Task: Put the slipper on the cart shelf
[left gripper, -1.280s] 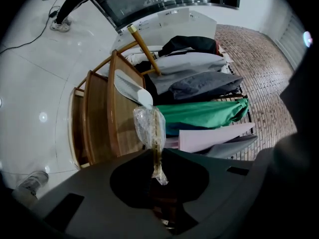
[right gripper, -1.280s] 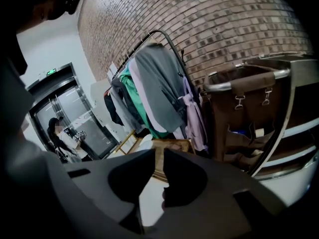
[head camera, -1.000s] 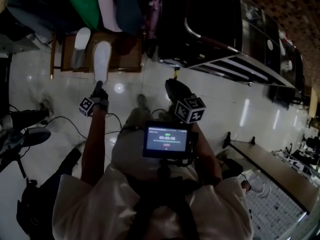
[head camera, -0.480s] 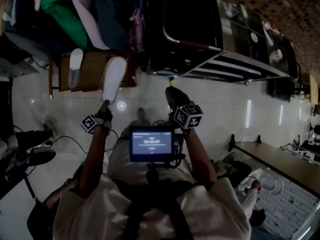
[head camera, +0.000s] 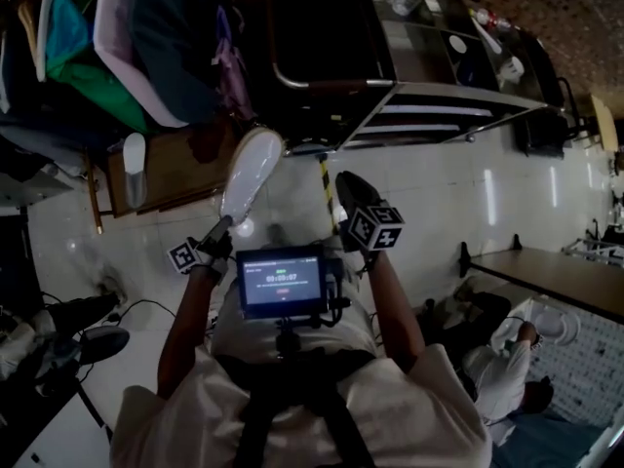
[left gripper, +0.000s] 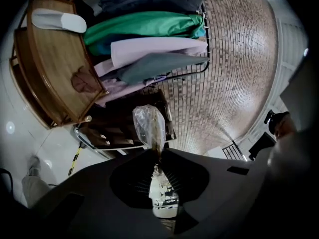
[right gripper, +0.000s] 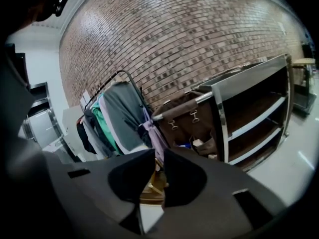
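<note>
My left gripper (head camera: 222, 224) is shut on the heel end of a white slipper (head camera: 251, 169), which sticks out level ahead of it, toward the steel cart (head camera: 439, 96). In the left gripper view the slipper (left gripper: 148, 126) shows wrapped in clear plastic, pinched between the jaws of that gripper (left gripper: 158, 156), with the dark cart (left gripper: 119, 131) behind it. My right gripper (head camera: 341, 181) hangs to the right of the slipper, above the floor in front of the cart. Its jaws (right gripper: 156, 158) stand together with nothing between them, and the cart's bare shelves (right gripper: 254, 108) lie ahead on the right.
A second white slipper (head camera: 135, 167) lies on a low wooden table (head camera: 180, 164) at the left. Clothes hang on a rack (head camera: 127, 47) above it. A desk (head camera: 556, 276) and a seated person (head camera: 507, 359) are at the right; cables and a stand (head camera: 68, 330) lie on the left floor.
My left gripper has carried the slipper up and to the right, away from the wooden table and toward the cart. The right gripper has drifted slightly along with it.
</note>
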`<state>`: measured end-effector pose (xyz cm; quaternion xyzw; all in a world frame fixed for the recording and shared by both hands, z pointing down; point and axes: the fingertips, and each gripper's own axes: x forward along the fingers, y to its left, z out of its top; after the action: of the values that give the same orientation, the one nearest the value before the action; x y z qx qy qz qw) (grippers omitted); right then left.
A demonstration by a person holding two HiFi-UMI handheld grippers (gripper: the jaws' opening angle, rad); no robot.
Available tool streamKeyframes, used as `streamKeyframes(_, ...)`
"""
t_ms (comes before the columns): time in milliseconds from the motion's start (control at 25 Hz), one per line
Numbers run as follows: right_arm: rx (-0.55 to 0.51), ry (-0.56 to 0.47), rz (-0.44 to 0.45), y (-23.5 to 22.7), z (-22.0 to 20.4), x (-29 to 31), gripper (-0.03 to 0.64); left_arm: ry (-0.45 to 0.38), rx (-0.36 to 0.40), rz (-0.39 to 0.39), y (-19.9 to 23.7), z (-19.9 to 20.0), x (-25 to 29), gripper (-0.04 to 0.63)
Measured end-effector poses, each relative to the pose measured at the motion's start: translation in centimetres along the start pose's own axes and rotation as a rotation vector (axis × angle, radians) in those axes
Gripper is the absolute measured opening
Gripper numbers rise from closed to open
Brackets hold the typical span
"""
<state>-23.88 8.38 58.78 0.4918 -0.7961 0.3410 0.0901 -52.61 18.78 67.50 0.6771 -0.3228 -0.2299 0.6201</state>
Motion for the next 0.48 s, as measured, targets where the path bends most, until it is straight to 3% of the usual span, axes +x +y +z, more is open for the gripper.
streamKeyframes(160,0.021,-0.041,-0.044,-1.9,0.6,-1.5,0.064,0.053,-0.077,-0.053,-2.6,-1.9,3.4,0.049)
streamKeyframes(360,0.035,-0.058,-0.082,-2.9,0.3,-2.4,0.064,0.129,-0.068,-0.038,-2.7,-2.9,5.8,0.049)
streamKeyframes(480,0.037,-0.068,-0.098,-4.6,0.8,-3.9,0.064,0.143,-0.093,-0.113,-5.0,-4.5,8.7,0.049)
